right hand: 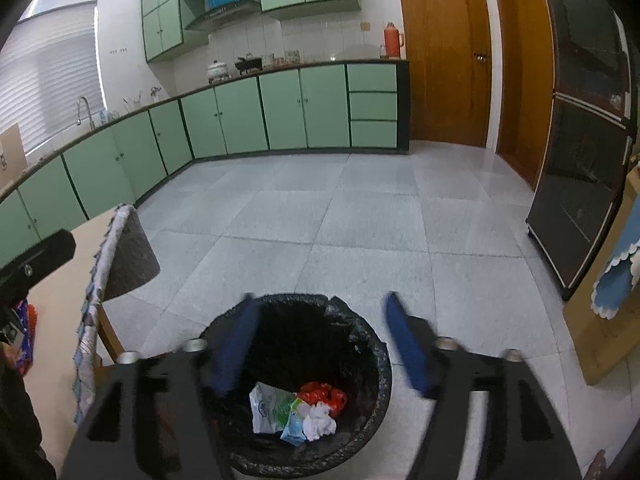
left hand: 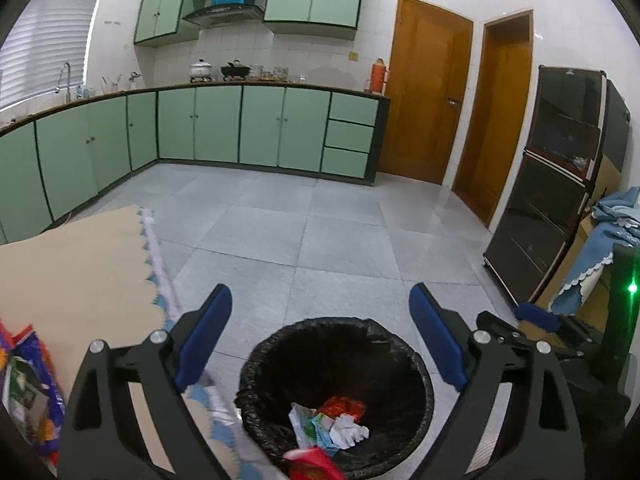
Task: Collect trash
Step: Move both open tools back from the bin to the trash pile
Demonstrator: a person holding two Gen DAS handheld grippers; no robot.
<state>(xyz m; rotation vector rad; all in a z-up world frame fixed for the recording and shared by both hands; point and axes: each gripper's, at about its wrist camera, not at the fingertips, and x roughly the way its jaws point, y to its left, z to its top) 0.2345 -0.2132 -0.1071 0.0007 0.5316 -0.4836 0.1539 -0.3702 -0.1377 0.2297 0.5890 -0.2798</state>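
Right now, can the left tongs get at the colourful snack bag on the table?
Probably yes. The left tongs stand open and empty above the lined bin, and the snack bag lies on the table just to their left with nothing between. It would need a swing left.

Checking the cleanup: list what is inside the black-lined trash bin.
The trash bin holds a red wrapper, white-green packets and crumpled white paper. Anything beneath them is hidden.

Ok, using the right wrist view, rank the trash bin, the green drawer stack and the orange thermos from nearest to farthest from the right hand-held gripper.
1. Trash bin, black-lined, directly below the open right hand-held gripper.
2. Green drawer stack, across the tiled floor at the counter's right end.
3. Orange thermos, on the countertop above the drawers, against the wall.
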